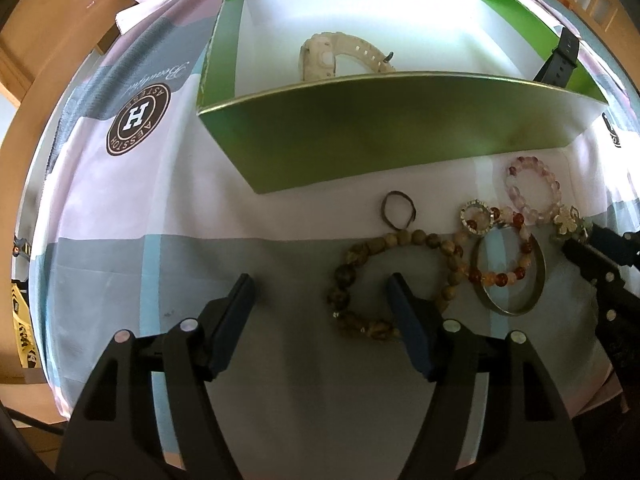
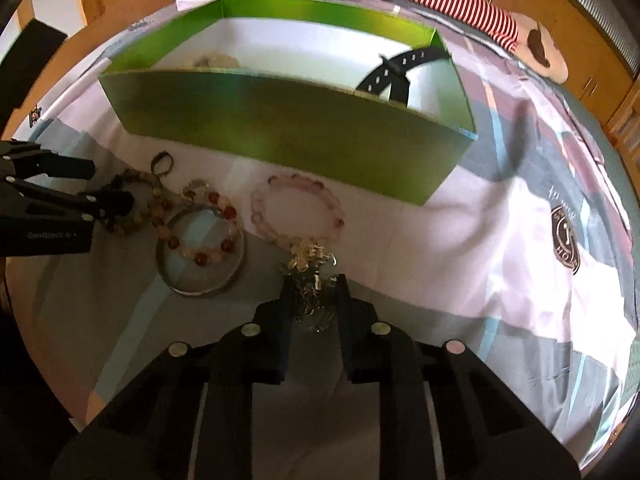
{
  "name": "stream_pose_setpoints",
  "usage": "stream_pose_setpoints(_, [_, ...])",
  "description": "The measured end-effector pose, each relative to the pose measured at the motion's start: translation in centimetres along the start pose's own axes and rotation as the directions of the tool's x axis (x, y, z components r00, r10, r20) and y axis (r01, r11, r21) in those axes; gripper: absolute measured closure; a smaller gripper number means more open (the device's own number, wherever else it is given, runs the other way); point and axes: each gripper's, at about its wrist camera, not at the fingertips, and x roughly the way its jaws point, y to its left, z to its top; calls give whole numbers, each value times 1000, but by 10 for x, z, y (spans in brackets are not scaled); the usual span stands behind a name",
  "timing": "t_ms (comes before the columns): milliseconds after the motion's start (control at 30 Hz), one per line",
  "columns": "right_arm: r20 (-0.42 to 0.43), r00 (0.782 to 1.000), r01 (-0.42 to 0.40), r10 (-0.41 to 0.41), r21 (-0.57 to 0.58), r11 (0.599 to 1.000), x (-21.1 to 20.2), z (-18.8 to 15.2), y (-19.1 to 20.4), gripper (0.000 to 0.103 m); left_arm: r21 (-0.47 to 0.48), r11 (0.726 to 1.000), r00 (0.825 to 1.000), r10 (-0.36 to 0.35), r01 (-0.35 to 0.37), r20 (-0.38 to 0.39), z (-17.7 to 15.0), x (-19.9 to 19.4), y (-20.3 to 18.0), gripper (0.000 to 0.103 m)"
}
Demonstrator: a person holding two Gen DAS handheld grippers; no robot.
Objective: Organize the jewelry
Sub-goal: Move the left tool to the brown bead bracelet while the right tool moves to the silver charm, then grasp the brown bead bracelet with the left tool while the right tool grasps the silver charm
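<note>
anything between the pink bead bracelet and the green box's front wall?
Nothing. In the right wrist view, only bare pale cloth separates the pink bead bracelet from the green cardboard box; the left wrist view agrees.

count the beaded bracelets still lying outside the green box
3: brown bead bracelet by the left gripper, red-and-cream bracelet over the metal bangle, pink bracelet ahead of the right gripper.

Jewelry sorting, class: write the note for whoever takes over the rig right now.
Left tool: open, empty, over the brown bead bracelet.
Right tool: fingers on either side of a gold charm cluster; grip unclear.
Done: beige watch and black watch are in the green box.
Left on the cloth: brown beads, small dark ring, red-and-white bead bracelet, metal bangle, pink bead bracelet, charm cluster.
</note>
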Motion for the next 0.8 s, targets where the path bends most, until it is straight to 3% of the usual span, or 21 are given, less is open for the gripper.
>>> stream_pose_setpoints(100, [32,999,-12,11,36,999,-7,2,-7,91,2,1000,1000,-3,3,4,-3,-3,-5,40])
stream_pose_setpoints(233, [65,998,-7,0,102,995,-15,6,-21,91,-10,999,999,-39,39,29,-4,-10,-1,79])
stream_pose_setpoints(367, [52,998,7,-17,180,984,-13,7,-38,90,-33,998,998,-56,57,37,-3,-11,6,82])
stream_pose_setpoints(400, [40,999,4,-12,197,980,-12,6,-41,90,-43,997,997,-67,69,40,-2,-12,9,79])
stream_pose_setpoints(433, [31,999,4,-11,208,978,-10,5,-42,90,-50,996,996,-77,79,41,-2,-13,10,61])
stream_pose_setpoints(500, [21,1000,7,-12,207,978,-6,4,-44,86,-69,994,995,-84,88,56,-1,-16,14,36])
stream_pose_setpoints(533, [20,1000,7,-11,201,979,-6,4,-43,83,-70,994,995,-81,86,65,-1,-17,14,36])
stream_pose_setpoints(600, [20,1000,8,-12,192,981,-7,5,-39,60,-64,994,994,-88,92,63,0,-17,14,33])
stream_pose_setpoints(633, [26,1000,12,-17,188,982,-9,5,-37,57,-68,993,994,-96,100,61,0,-17,14,29])
stream_pose_setpoints(800, [25,999,17,-22,185,983,-10,4,-35,55,-139,976,985,-161,167,56,-3,-16,19,25])
